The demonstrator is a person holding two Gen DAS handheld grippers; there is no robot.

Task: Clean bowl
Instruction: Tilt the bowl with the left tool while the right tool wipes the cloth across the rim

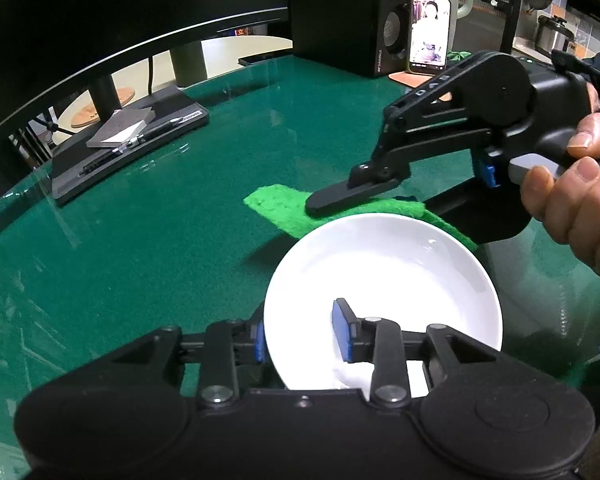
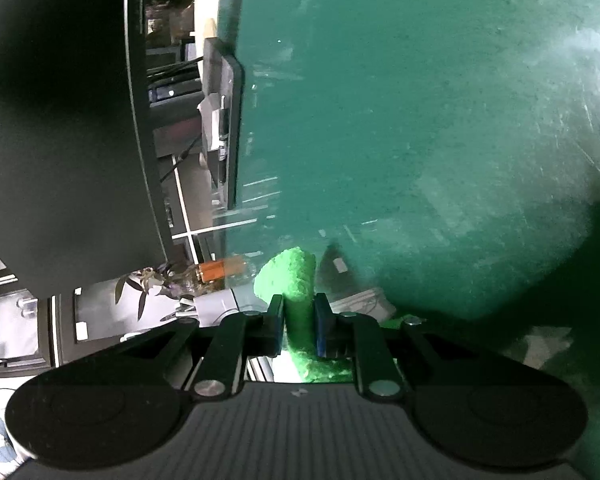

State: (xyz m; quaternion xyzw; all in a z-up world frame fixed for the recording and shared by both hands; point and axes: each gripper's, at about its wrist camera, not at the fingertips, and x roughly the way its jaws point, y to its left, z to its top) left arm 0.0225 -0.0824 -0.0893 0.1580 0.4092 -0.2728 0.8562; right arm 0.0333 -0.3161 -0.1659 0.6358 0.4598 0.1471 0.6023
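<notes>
And here we are at the green table (image 1: pixel 148 216), with the white bowl (image 1: pixel 384 280) sitting right in front of the left gripper (image 1: pixel 302 330). That gripper straddles the bowl's near rim: one blue pad (image 1: pixel 342 330) sits inside the bowl, the other finger is outside the rim on the left, and there is a visible gap between the inner pad and the wall, so the jaws stand part-way apart around the rim rather than pinching it. A bit of white paper or cloth (hard to say which) peeks out low in the frame, just under the inner finger.

Over to the right gripper (image 1: pixel 342 200), carried by the person's hand (image 1: pixel 576 188). It comes in from the right, reaching just past the bowl's far rim, jaws narrow and clamped on the green scouring pad (image 1: pixel 284 212). The right wrist view confirms it: the green scouring pad (image 2: pixel 298 300) is squeezed between the two pads, its end curling out ahead of the right gripper (image 2: pixel 299 326).

Behind the action: a dark monitor (image 1: pixel 132 0) on its stand, a black speaker (image 1: pixel 374 16), and a phone (image 1: pixel 429 32) propped up with its screen lit.
</notes>
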